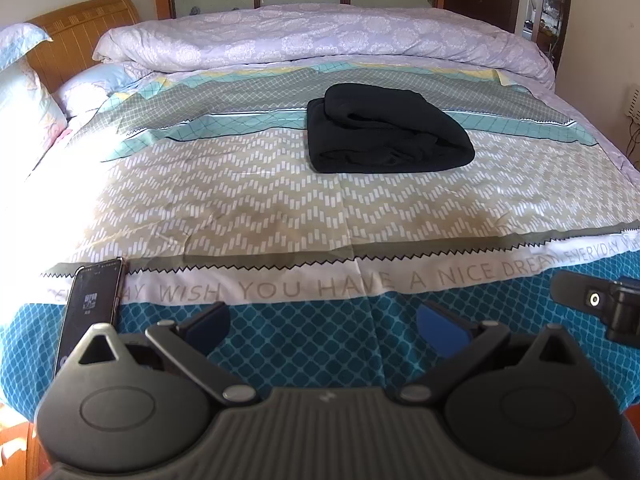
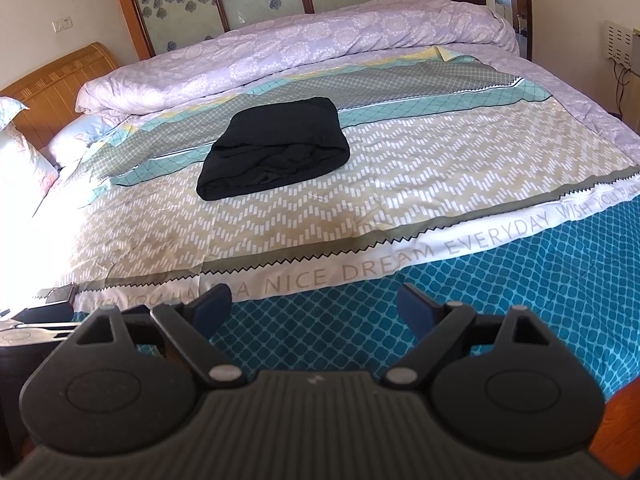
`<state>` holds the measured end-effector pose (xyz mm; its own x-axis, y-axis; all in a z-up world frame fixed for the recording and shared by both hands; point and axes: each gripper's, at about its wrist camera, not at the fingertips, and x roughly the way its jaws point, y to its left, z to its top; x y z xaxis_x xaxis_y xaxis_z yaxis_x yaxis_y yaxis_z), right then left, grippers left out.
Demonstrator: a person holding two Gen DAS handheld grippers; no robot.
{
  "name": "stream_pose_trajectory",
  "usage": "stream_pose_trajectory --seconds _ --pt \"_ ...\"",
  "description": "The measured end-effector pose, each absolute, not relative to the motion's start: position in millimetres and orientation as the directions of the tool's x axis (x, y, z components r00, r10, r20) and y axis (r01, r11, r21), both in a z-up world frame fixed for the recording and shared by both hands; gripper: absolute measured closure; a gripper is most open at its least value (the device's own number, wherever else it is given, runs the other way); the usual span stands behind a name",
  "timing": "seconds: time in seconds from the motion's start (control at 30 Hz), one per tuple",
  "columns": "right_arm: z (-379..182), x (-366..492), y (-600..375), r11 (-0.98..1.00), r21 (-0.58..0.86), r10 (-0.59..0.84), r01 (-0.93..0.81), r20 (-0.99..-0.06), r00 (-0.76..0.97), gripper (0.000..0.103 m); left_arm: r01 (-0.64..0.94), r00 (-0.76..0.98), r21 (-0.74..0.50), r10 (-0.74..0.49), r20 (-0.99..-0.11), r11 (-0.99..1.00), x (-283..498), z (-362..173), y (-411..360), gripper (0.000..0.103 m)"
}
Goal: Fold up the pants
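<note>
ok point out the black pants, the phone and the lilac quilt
black pants [image 1: 384, 132]: left wrist view, middle of the folded bundle
phone [image 1: 94, 300]: left wrist view, centre of its dark screen
lilac quilt [image 2: 320, 40]: right wrist view, top of the rolled quilt

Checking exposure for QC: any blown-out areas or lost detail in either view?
Left wrist view: sunlight blows out the bedspread at its left edge; black pants keep faint folds. Right wrist view: same glare at lower left; fisheye bends the bed edges.
</note>
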<state>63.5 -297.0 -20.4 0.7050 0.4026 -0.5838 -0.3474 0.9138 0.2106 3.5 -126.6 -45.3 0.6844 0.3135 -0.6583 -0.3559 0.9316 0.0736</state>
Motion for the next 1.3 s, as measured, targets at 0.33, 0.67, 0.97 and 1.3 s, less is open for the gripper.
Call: stream_pose_trajectory --seconds 0.33,0.67,0.97,1.3 --pt "-20 69 -293 0.915 0.212 0.399 -0.342 -0.583 0.708 0.012 -0.361 0.665 0.054 0.298 -0.685 0.931 8 -52 -121 0.0" --pt "-17 65 -303 0.909 0.222 0.414 -0.352 -0.555 0.722 0.012 -0.36 0.663 0.091 0.323 -0.676 0.929 10 -44 -134 0.0" --pt "-15 65 -322 0.904 0.263 0.427 -0.337 -0.528 0.734 0.012 -0.349 0.659 0.143 0.351 -0.665 0.926 11 -38 -150 0.0" --pt "-16 64 -331 0.897 0.292 0.441 -0.333 -0.522 0.731 0.012 -0.345 0.659 0.17 0.367 -0.656 0.923 8 -36 -158 0.0"
